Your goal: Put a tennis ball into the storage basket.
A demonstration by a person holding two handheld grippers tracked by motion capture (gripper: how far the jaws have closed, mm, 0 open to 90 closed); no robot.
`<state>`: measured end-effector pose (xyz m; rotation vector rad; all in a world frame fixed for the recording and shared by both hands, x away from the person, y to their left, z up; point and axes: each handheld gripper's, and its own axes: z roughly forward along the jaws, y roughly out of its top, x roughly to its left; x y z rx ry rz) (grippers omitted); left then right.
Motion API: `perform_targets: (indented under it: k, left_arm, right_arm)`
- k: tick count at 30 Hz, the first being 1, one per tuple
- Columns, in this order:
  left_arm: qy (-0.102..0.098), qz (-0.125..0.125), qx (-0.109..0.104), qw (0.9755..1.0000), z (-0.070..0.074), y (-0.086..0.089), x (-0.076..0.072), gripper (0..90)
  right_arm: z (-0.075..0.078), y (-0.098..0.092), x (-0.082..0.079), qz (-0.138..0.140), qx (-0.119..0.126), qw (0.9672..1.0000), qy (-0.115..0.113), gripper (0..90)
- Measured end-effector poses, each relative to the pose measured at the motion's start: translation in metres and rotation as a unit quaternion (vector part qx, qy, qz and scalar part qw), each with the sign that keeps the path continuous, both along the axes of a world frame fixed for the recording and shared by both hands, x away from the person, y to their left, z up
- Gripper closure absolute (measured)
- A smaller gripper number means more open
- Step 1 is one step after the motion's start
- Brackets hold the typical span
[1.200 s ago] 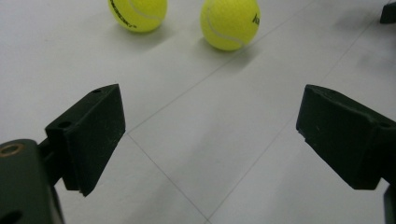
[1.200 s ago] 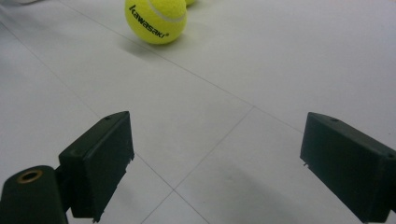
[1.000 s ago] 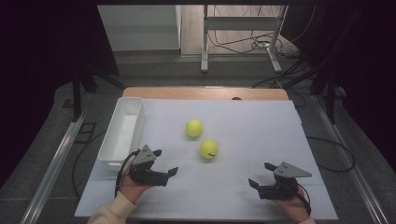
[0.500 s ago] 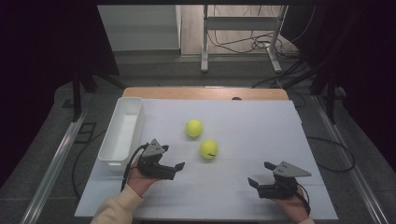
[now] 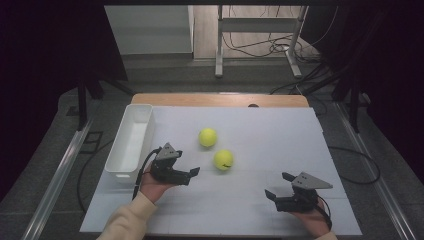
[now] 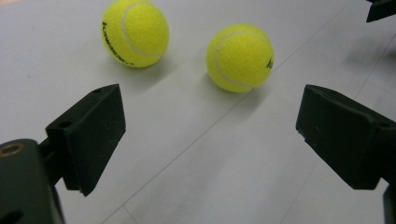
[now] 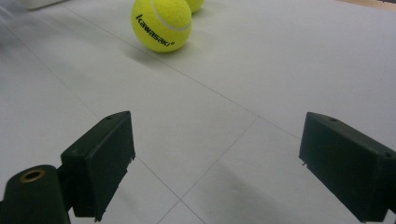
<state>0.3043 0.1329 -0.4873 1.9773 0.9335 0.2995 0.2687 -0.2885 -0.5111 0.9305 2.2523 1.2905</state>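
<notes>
Balls: near ball [image 5: 223, 159] and far ball [image 5: 207, 137] loose mid-tabletop [image 5: 300, 150], close together. Left tongs [image 5: 192, 175] spread wide, just short of near ball. Right tongs [image 5: 278, 185] apart, idle. Risk: jaw nudge, ball rolls off, maybe knocks far ball.

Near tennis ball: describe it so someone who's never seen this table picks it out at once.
On the white table, right of the white bin, lie two yellow tennis balls. The near tennis ball is closer to the person, just beyond the left gripper. The other ball lies farther back, slightly left.
</notes>
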Motion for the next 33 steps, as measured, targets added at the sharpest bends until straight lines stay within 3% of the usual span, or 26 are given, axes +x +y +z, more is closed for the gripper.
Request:
perform_targets:
  k: [33]
  left_arm:
    - [0.006, 0.006, 0.011, 0.9999, 0.0, -0.011, 0.033, 9.1]
  right_arm:
    - [-0.001, 0.003, 0.005, 0.004, -0.005, 1.0, -0.002, 10.8]
